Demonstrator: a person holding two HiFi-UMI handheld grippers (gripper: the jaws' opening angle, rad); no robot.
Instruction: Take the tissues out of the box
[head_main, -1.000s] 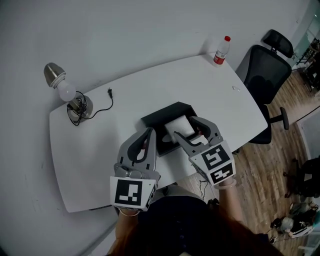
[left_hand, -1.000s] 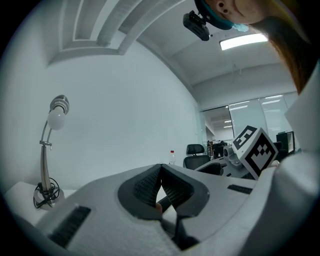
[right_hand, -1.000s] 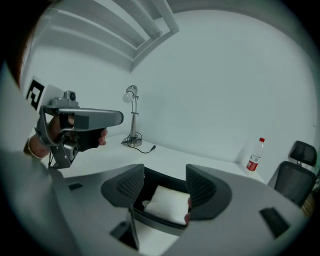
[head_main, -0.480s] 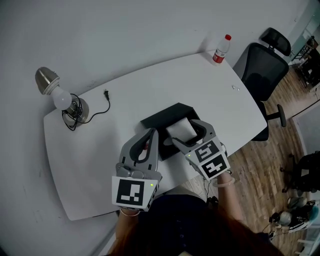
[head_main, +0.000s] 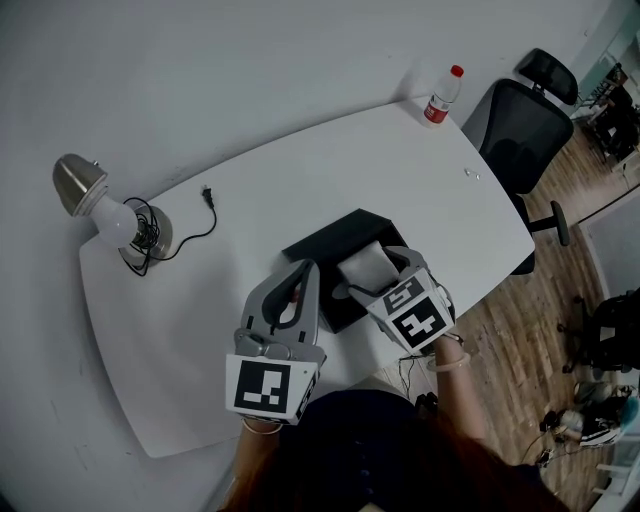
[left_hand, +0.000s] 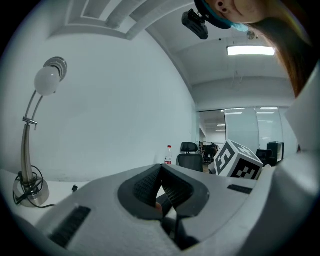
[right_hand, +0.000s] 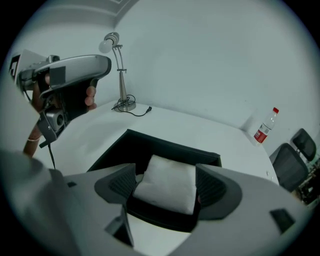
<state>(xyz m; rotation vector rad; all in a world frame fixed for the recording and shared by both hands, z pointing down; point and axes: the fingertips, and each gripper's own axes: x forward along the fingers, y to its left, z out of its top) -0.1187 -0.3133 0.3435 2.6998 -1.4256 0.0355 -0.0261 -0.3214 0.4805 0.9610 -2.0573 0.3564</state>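
Right gripper (right_hand: 166, 192) shifted left over the black box (right_hand: 150, 145); jaws opening round the tissue stack (right_hand: 167, 175) lying inside, not gripped. Left gripper (head_main: 298, 275) clenched, empty, near-left. Risk imo: box lifts w/ the stack, nothing's pinning it.

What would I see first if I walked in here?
Probably the open black box in the middle of the white table, with a white stack of folded tissues inside. The right gripper hangs over it, its jaws opening on either side of the tissues, while the left gripper is shut beside the box. A silver desk lamp stands at the table's far left corner.
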